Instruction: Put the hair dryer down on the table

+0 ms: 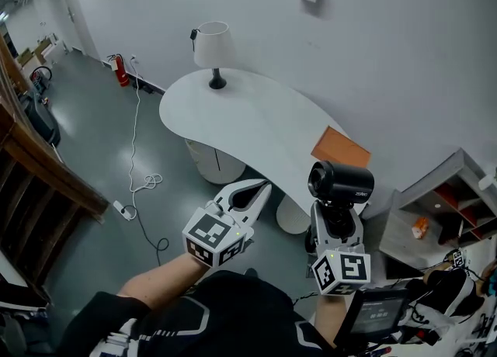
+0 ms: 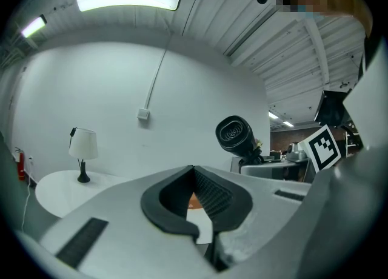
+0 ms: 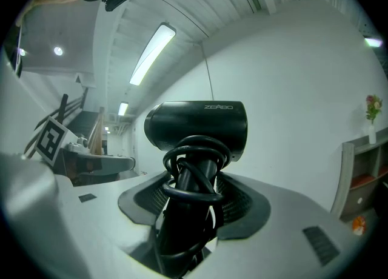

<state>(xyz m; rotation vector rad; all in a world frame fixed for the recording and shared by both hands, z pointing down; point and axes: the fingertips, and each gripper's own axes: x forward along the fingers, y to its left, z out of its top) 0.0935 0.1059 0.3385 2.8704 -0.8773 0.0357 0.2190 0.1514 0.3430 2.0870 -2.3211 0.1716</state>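
A black hair dryer (image 1: 342,181) stands upright in my right gripper (image 1: 335,212), just off the near edge of the white curved table (image 1: 233,115). In the right gripper view the jaws are shut on the hair dryer (image 3: 197,126) at its handle, around which the cord is wound. My left gripper (image 1: 262,188) hovers to its left, also short of the table edge, with its jaws shut and nothing between them. From the left gripper view the hair dryer (image 2: 235,135) shows beyond the jaw tips, to the right.
A white lamp (image 1: 213,49) stands at the table's far left end and an orange mat (image 1: 340,148) lies near its right end. A white cable (image 1: 144,181) trails over the grey floor. A shelf unit (image 1: 450,208) stands at right, a wooden railing (image 1: 39,161) at left.
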